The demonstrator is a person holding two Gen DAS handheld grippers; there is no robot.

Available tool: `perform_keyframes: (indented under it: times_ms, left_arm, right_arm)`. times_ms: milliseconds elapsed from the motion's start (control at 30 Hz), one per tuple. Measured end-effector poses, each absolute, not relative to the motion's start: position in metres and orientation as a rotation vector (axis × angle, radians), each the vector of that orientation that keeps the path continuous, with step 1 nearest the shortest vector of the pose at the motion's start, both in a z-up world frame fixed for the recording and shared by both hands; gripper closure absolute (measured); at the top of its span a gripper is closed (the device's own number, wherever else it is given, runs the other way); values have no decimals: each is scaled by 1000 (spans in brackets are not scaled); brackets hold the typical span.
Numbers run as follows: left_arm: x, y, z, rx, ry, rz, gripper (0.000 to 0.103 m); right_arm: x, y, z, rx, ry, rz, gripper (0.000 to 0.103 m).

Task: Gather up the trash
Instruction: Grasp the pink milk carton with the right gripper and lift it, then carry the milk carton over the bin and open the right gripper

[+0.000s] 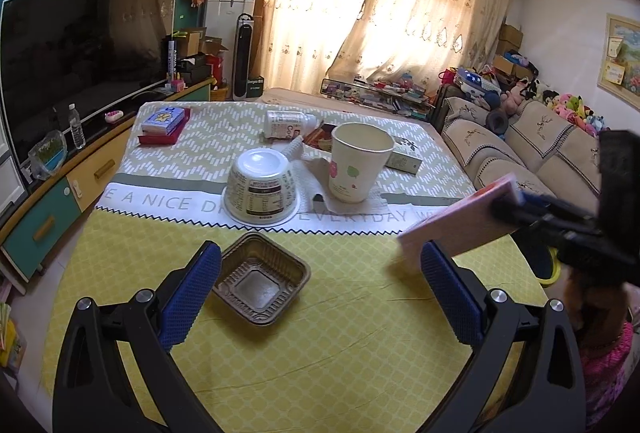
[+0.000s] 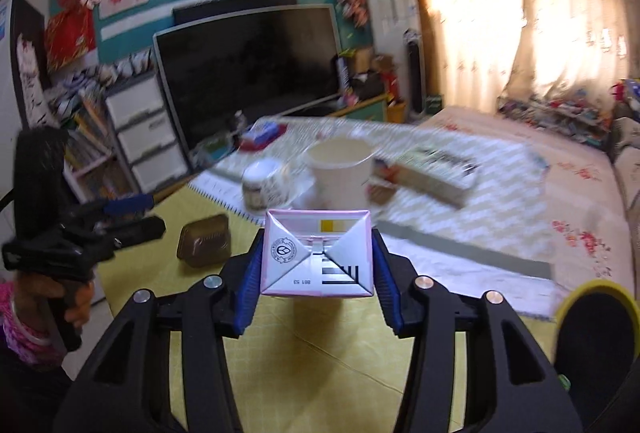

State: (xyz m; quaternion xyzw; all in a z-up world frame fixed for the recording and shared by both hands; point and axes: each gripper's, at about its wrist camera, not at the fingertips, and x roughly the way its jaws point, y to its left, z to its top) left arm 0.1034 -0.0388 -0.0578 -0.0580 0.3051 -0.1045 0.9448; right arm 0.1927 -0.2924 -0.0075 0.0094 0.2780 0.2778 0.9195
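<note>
My right gripper is shut on a pink and white drink carton, its blue pads pressing both sides, lifted over the yellow tablecloth. In the left wrist view the carton hangs at the right edge, with the right gripper behind it. My left gripper is open and holds nothing, just above a brown foil tray that lies near its left finger. Further back stand an upturned white bowl, a paper cup on a tissue, and a toppled white bottle.
A yellow-rimmed dark bin sits low at the right of the table. A long green box and a card box on a red tray lie at the back. The TV is left and the sofa right.
</note>
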Motion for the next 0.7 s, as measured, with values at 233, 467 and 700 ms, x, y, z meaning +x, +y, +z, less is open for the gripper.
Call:
perform_keyframes:
  times_ms: [233,467,700]
  left_arm:
    - [98,-57,-54,-84,616,-242,5]
    - [94,-64,-49,-68,607,-246,5]
    - [96,-70,-51,-58,622,-254,5]
  right_arm:
    - [178,-326,0,52,544,485,56]
    - [165,-379,9,122,489,326,56]
    - [165,-449,-4,129,507,5,56]
